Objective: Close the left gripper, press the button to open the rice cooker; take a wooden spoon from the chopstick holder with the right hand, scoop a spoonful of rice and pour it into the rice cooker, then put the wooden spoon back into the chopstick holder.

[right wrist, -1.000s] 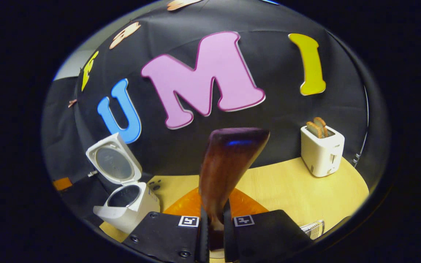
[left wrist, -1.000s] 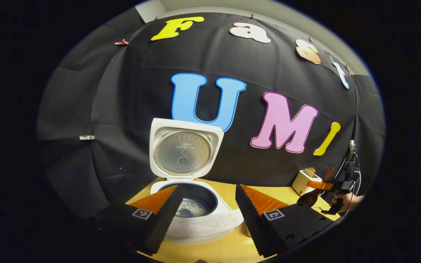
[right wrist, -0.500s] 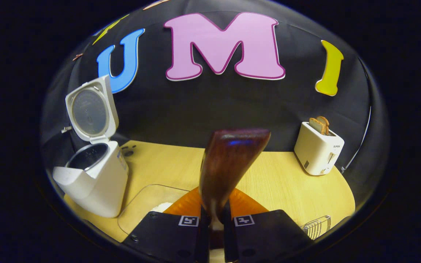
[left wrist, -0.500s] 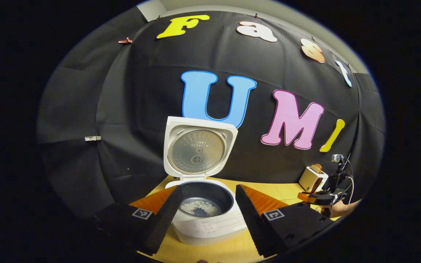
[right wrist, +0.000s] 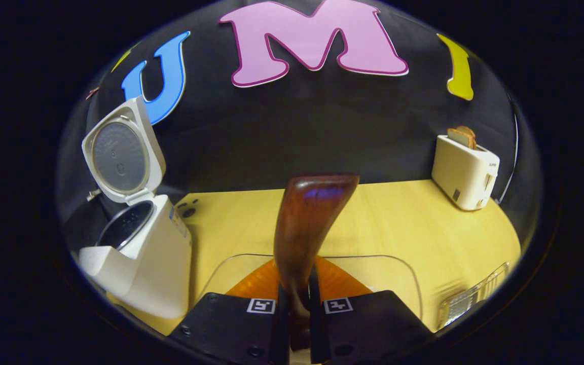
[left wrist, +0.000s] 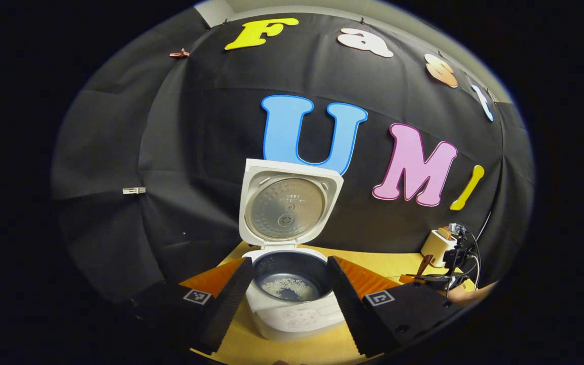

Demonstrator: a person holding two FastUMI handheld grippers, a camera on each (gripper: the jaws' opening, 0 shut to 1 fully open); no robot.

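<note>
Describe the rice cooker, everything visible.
The rice cooker is white, boxy with rounded corners, standing upright on the wooden table. Its hinged lid is fully open, upright at the back, showing a round metal inner plate. The dark inner pot holds a thin patch of rice. A flat control panel sits on the front lip. Neither tool touches it.

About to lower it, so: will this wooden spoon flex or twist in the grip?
Probably stiff: the wooden spoon looks thick, solid wood. It could pivot, since the right tool clamps only its narrow handle. The glossy finish may be slippery.
</note>
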